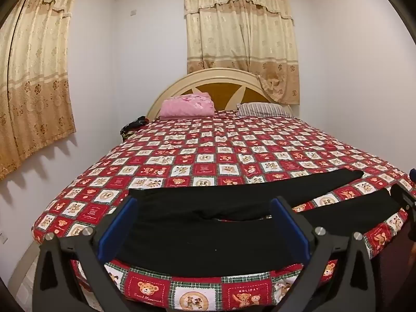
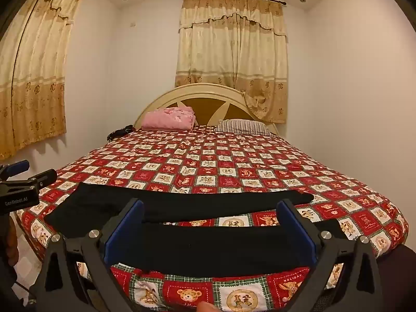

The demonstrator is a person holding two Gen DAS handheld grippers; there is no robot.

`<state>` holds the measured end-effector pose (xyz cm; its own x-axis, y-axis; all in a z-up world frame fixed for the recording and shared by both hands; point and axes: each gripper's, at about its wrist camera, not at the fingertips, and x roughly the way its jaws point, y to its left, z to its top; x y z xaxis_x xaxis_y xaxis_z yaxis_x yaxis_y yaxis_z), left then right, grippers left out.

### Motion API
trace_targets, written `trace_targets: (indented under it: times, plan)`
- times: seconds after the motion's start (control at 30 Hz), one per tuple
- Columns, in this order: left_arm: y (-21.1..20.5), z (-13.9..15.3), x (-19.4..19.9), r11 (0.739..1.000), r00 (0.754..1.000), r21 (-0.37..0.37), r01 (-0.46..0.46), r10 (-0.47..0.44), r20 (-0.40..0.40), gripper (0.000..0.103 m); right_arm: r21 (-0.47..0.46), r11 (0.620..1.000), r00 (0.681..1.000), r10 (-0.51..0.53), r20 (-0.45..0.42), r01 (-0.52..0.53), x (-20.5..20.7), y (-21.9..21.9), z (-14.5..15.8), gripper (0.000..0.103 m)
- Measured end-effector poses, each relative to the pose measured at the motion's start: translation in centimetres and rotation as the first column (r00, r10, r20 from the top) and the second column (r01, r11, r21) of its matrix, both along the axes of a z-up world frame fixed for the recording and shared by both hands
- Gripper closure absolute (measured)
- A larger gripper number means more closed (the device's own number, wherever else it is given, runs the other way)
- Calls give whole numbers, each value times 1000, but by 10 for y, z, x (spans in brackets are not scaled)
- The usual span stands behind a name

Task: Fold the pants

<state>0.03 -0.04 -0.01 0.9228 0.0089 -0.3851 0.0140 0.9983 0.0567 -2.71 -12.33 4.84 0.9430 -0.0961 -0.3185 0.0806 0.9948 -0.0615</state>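
Black pants [image 1: 208, 236] lie spread flat across the near end of the bed, waist to the left and two legs running right with a strip of bedspread between them. They also show in the right wrist view [image 2: 208, 249]. My left gripper [image 1: 204, 215] is open, its blue-padded fingers [image 1: 117, 234] wide apart just above the waist end. My right gripper [image 2: 210, 215] is open and empty above the near leg. The left gripper also shows at the left edge of the right wrist view [image 2: 18, 179].
The bed [image 1: 221, 153] has a red and white teddy-bear bedspread. A pink folded blanket [image 1: 186, 105] and a striped pillow [image 1: 262, 109] lie by the headboard. White walls and beige curtains [image 1: 241, 41] surround the bed. A dark item [image 1: 134, 126] sits at its far left edge.
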Motion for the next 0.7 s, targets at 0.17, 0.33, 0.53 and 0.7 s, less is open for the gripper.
trace_targets:
  times: [0.17,0.33,0.53,0.7]
  plan:
    - [1,0,-1,1000,1000,-13,5,-5,8,0,2,1000,1000,-8,-1,8,0,-1,1,1]
    - [4,-2,-3,1000,1000,-12,10,-10,0,0,-1,1000,1000,-1,-5,1,0,4,-2,1]
    - [1,-2,-3,1000,1000,-12,7,-7,-1,0,-1,1000,1000,1,-7,-1,0,4,-2,1]
    - [4,-6,-3,1000,1000,-14,7,-7,-5,0,-2,1000,1000,0,-5,0,0,2,-1,1]
